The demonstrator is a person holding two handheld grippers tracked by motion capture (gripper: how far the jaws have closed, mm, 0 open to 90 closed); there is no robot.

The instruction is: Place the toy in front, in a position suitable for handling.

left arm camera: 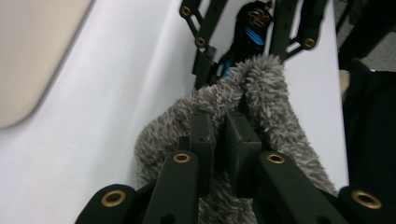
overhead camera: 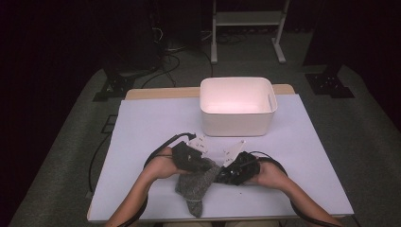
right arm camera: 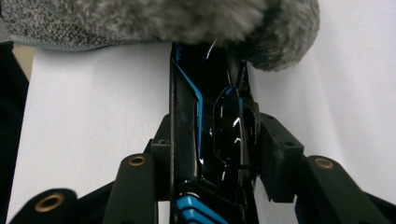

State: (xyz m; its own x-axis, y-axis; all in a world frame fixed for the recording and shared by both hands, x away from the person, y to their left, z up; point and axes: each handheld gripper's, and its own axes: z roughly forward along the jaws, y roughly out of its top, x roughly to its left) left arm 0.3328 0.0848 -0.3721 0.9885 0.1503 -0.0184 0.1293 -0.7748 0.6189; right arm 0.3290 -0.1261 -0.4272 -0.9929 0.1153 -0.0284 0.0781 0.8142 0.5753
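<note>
- A grey fuzzy sock (overhead camera: 196, 185) lies on the white tabletop (overhead camera: 142, 142) near the person's edge, between the two hands, its lower end pointing toward that edge.
- The left gripper (left arm camera: 219, 135) has its jaws pressed together on a fold of the sock's fluffy cloth; the left gripper view shows the fabric bunched between and around its fingers (left arm camera: 201, 135).
- In the high view the left gripper (overhead camera: 201, 163) meets the sock's upper left part, with the left hand (overhead camera: 163, 165) behind it.
- The right gripper (right arm camera: 210, 135) pinches a glossy black object with blue stripes (right arm camera: 219, 130), which runs up between its jaws to the sock's edge (right arm camera: 187, 18).
- The left gripper view shows that same black and blue object (left arm camera: 252, 28) at the far side of the sock, framed by the other gripper's jaws.
- In the high view the right gripper (overhead camera: 227, 172) sits just beside the sock's right side, held by the right hand (overhead camera: 272, 172).
- A white bin (overhead camera: 236, 106) stands farther back on the tabletop, well apart from the sock.
</note>
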